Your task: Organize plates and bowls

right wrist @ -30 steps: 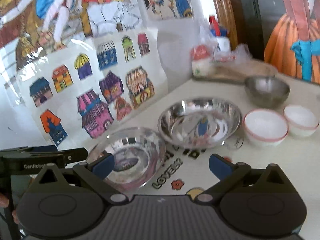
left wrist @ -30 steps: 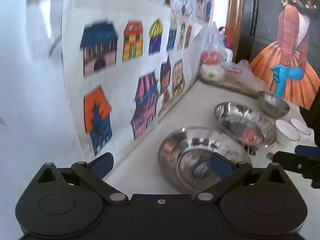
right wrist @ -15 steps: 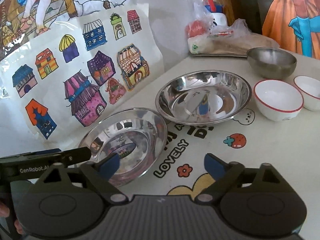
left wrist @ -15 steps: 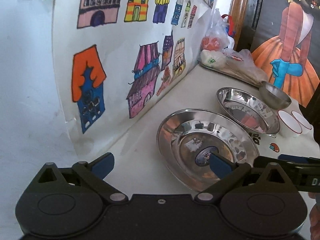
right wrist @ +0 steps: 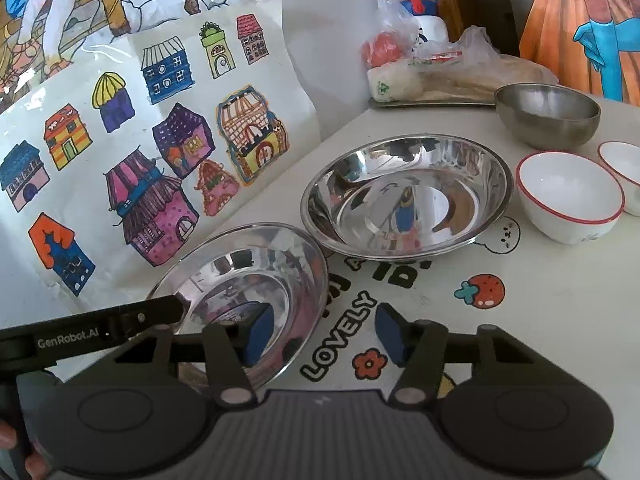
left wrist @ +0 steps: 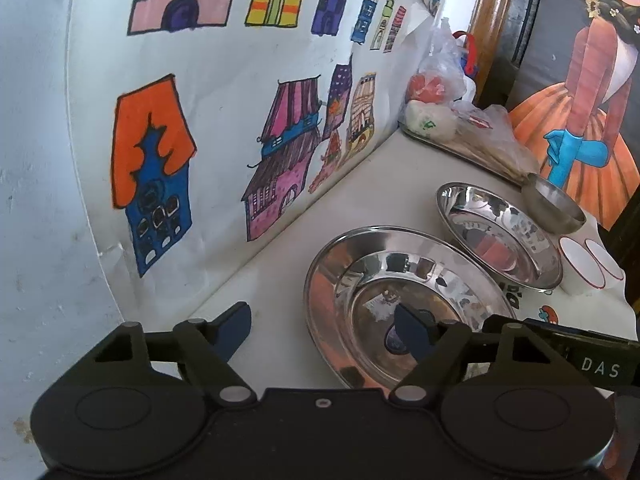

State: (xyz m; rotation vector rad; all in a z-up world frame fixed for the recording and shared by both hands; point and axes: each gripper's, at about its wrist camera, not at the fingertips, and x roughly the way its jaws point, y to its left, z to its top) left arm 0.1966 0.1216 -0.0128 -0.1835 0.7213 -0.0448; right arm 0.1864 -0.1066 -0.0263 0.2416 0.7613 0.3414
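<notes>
A cream cartoon-printed table carries a shiny round steel plate; beside it, a deeper mirrored steel basin. Both the left gripper and right gripper gape wide, empty.

In my right wrist view, the black arm of my left gripper carried white lettering — "GenRobot.AI". The patterned cloth over the surface bore the word "LOVELY" in bold outlined capitals beside a red flower; further black letters near the far steel plate were partly covered and I could not read them. In my left wrist view, the black body of my right gripper showed pale letters — "DAS" — cut off at the frame's edge.
</notes>
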